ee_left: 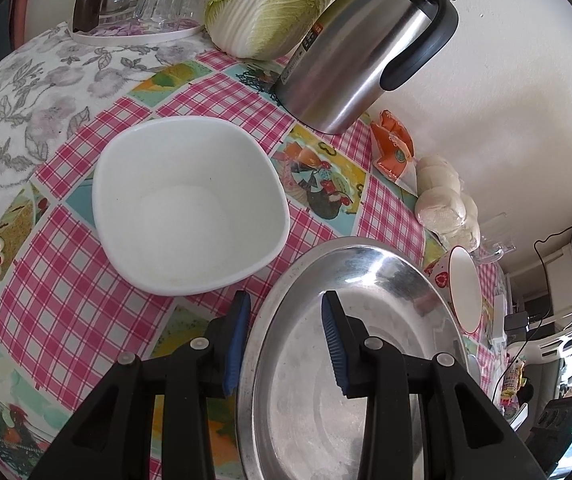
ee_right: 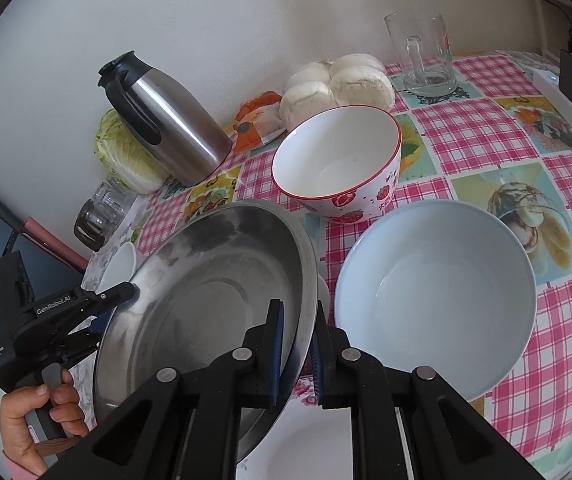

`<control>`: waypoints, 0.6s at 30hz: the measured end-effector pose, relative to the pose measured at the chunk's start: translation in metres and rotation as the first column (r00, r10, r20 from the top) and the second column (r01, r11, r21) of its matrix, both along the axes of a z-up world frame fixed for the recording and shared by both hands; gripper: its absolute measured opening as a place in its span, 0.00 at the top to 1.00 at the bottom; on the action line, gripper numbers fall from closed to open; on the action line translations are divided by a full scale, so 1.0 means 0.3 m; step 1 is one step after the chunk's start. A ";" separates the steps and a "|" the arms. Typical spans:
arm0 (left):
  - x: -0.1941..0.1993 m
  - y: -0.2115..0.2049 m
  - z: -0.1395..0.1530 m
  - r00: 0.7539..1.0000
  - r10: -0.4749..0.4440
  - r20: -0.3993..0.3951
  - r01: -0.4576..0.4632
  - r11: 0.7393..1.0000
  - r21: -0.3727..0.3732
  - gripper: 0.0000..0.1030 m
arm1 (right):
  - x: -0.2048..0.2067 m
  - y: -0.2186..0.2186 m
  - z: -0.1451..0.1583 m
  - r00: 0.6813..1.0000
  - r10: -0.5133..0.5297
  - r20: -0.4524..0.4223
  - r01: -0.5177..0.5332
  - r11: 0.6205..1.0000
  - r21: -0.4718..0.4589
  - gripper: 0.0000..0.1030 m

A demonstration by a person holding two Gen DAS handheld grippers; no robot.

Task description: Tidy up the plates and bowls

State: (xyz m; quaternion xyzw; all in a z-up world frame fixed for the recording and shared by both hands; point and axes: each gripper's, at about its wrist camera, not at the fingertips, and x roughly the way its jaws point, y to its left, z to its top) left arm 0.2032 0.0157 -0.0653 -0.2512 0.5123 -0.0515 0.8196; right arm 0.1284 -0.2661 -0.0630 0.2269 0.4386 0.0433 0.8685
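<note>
A steel plate (ee_right: 206, 300) is tilted above the table; it also fills the lower right of the left wrist view (ee_left: 346, 340). My right gripper (ee_right: 298, 344) is shut on its right rim, one finger inside and one outside. My left gripper (ee_left: 286, 340) straddles the opposite rim with a wide gap between its fingers, and shows in the right wrist view (ee_right: 122, 292). A white squarish bowl (ee_left: 190, 208) sits left of the plate. A strawberry bowl (ee_right: 338, 164) and a pale blue bowl (ee_right: 434, 300) sit to the right. A white plate (ee_right: 306, 452) lies below.
A steel thermos jug (ee_left: 370, 52), a cabbage (ee_left: 270, 4), a tray of upturned glasses (ee_left: 146, 0), an orange packet (ee_left: 394, 144) and bagged buns (ee_right: 338, 80) line the wall. A glass mug (ee_right: 426, 56) and a white power strip (ee_right: 562, 96) stand at the far right.
</note>
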 end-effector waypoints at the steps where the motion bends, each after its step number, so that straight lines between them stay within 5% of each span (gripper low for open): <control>1: 0.000 -0.002 -0.001 1.000 0.000 -0.001 0.000 1.000 0.000 0.64 | 0.002 0.000 -0.001 1.000 0.001 0.001 -0.001 1.000 -0.006 0.86; 18: 0.007 -0.005 -0.047 0.999 0.013 -0.034 -0.013 1.000 0.003 0.64 | 0.062 -0.004 -0.029 0.999 0.022 0.032 -0.020 0.999 -0.041 0.86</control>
